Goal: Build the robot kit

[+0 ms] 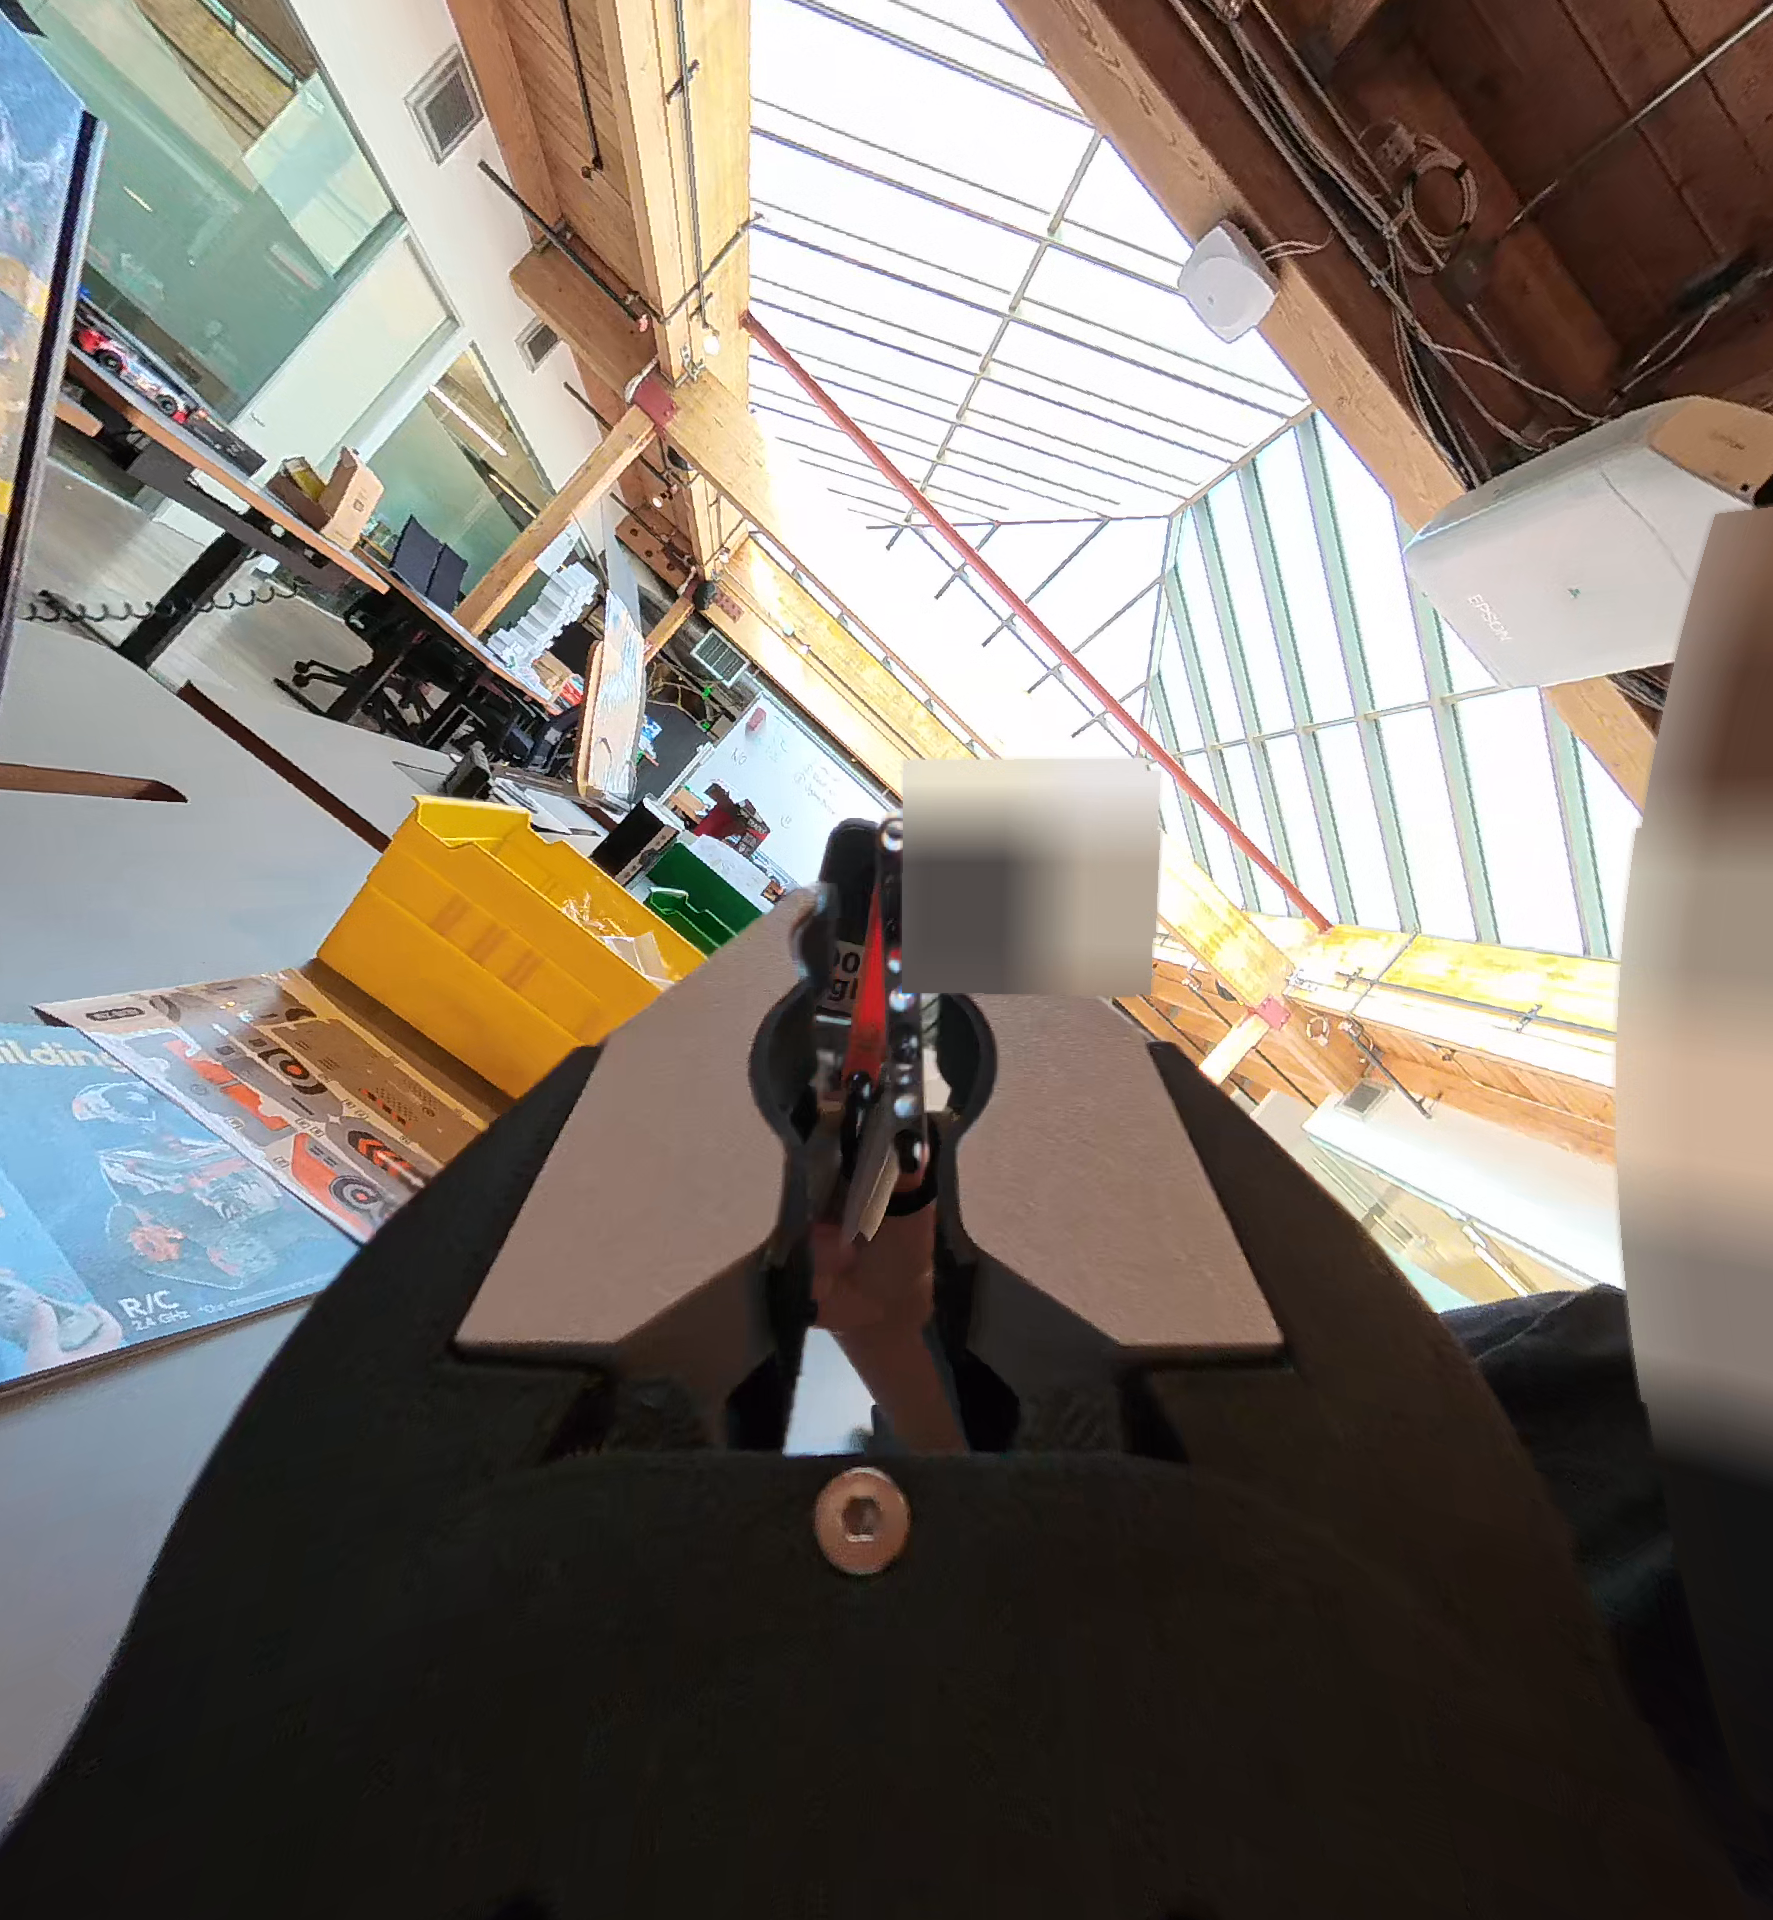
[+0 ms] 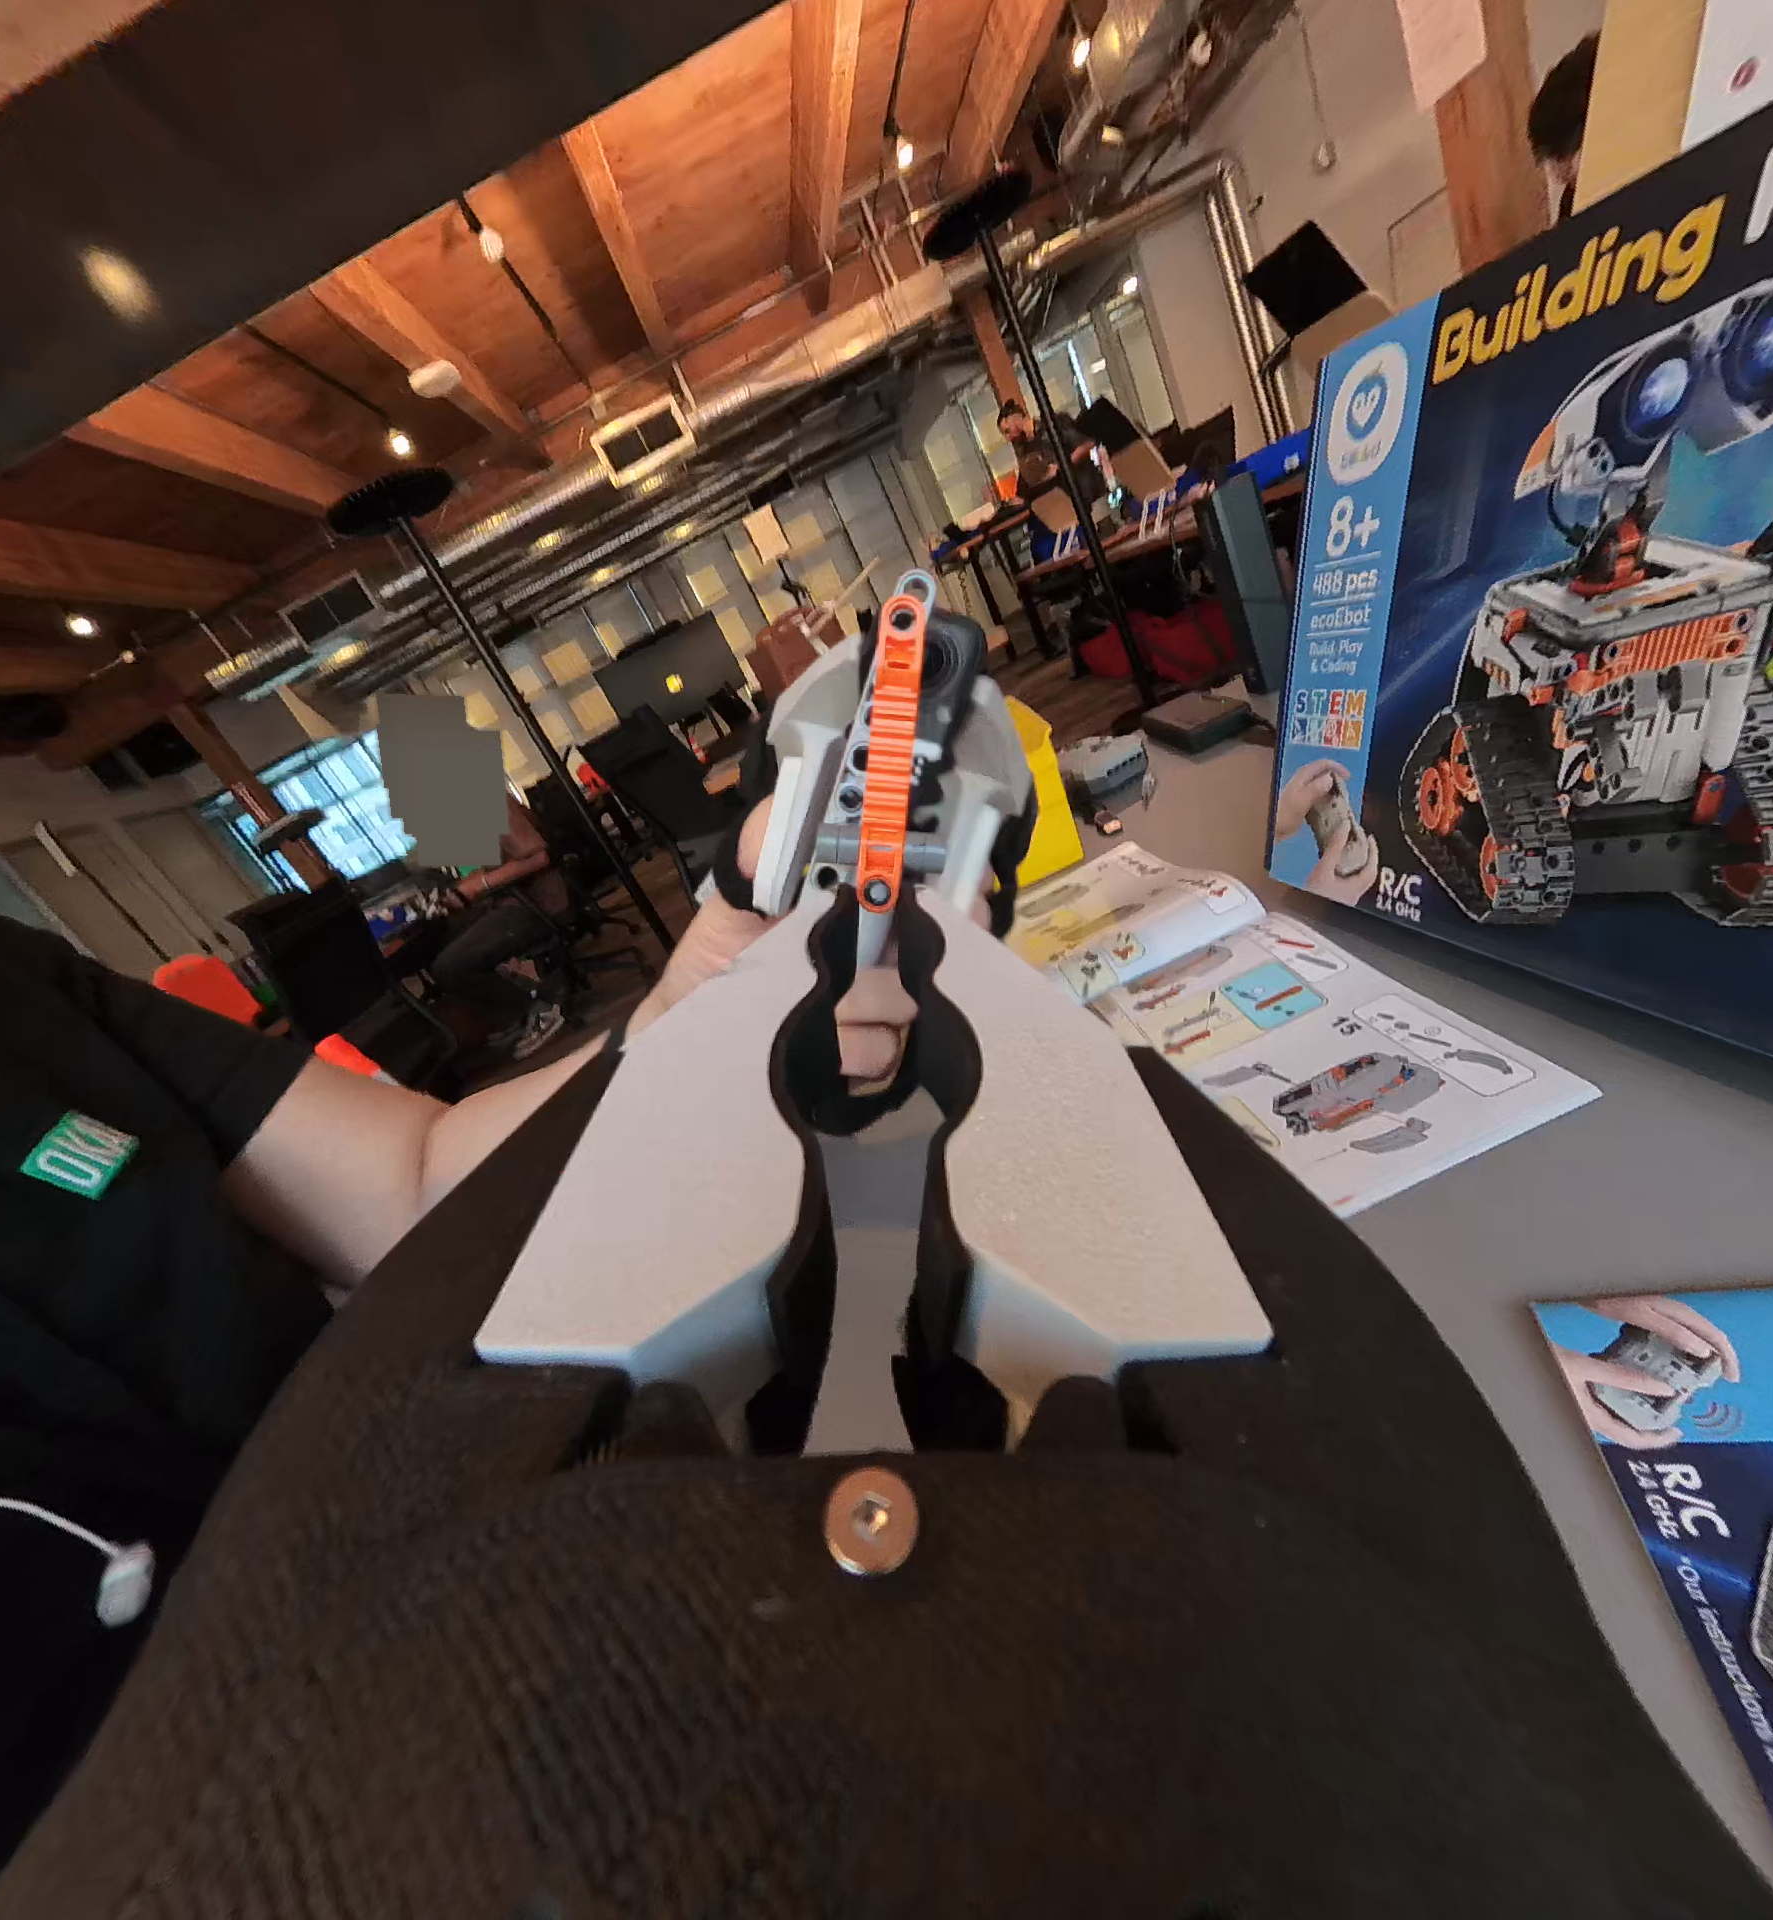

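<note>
A small build of an orange ribbed beam (image 2: 887,743) and grey beams is held in the air between both grippers. My right gripper (image 2: 877,920) is shut on the grey lower end of the build. My left gripper faces it from the far side, and its white fingers (image 2: 788,816) flank the build. In the left wrist view my left gripper (image 1: 866,966) is shut on the same build (image 1: 871,1049), seen edge-on as a red-orange and grey strip. The black body of the right gripper (image 1: 846,883) shows just behind it. A gloved hand (image 2: 866,1039) shows between the fingers.
A large toy-robot box (image 2: 1588,623) stands at the right on the grey table (image 2: 1588,1226). An open instruction booklet (image 2: 1277,1018) and a blue leaflet (image 2: 1744,1558) lie flat. A yellow bin (image 1: 487,925), a green bin (image 1: 705,899) and a sticker sheet (image 1: 290,1070) lie left. A person's black sleeve (image 2: 82,1195) is close left. There is about 5 centimetres between the tips of the two grippers.
</note>
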